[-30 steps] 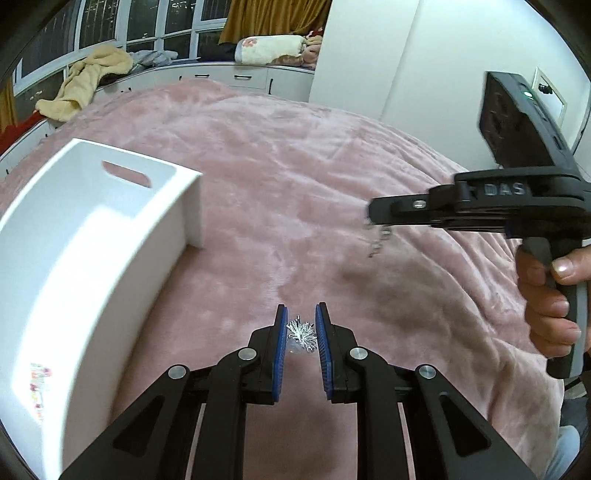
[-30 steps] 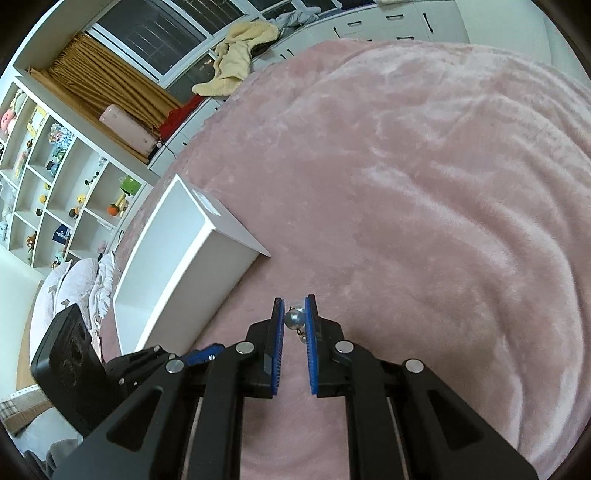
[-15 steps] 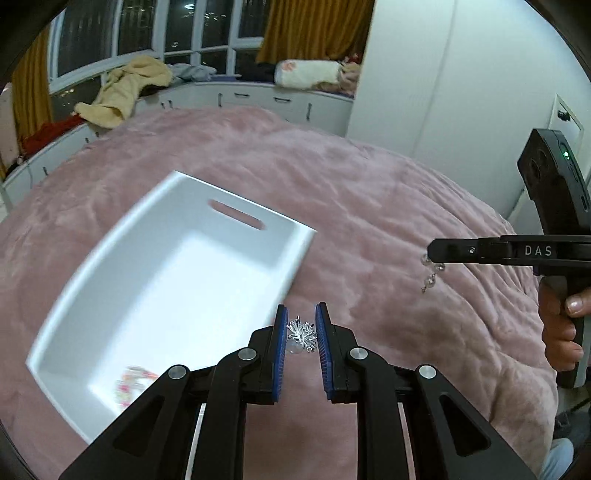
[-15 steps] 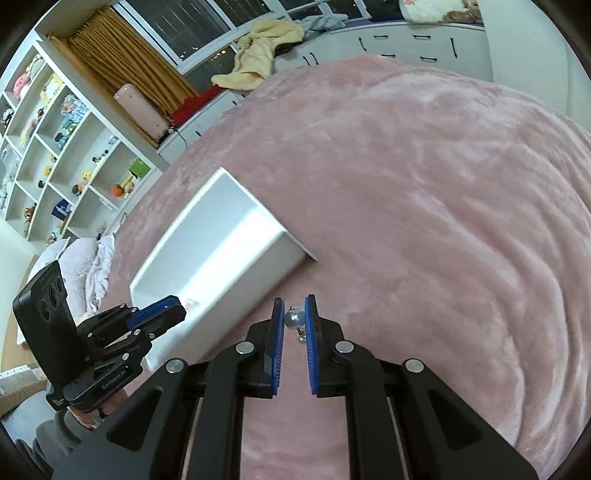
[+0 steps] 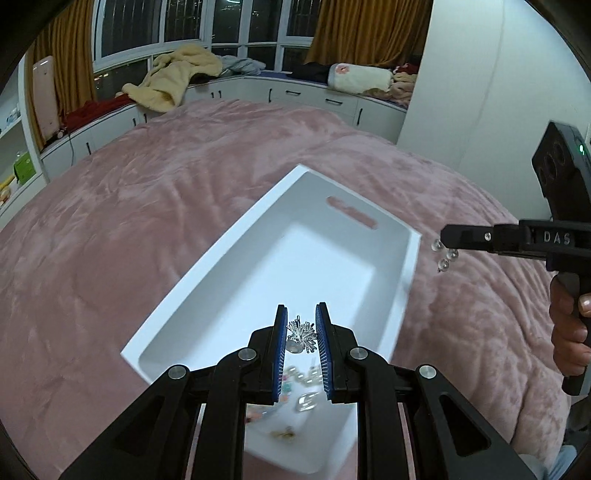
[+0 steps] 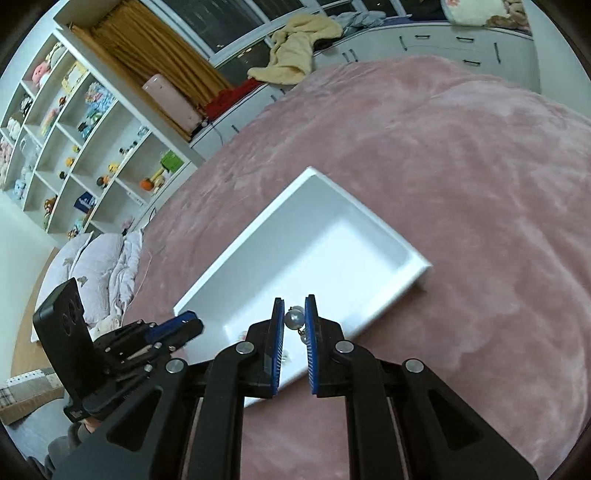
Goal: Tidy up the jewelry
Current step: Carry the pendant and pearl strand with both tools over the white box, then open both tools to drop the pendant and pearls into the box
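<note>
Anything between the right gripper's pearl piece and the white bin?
Nothing solid. In the left wrist view the pearl earring in the right gripper hangs just beyond the bin's long wall, over bare pink blanket.

Pretty clearly someone's bedroom at home: big bed under a fuzzy pink plush blanket (image 5: 184,206), mustard-gold curtains (image 5: 369,33) over a dark bay window, white cubby shelves full of little toys (image 6: 74,122), grey pillows (image 6: 92,266).
</note>
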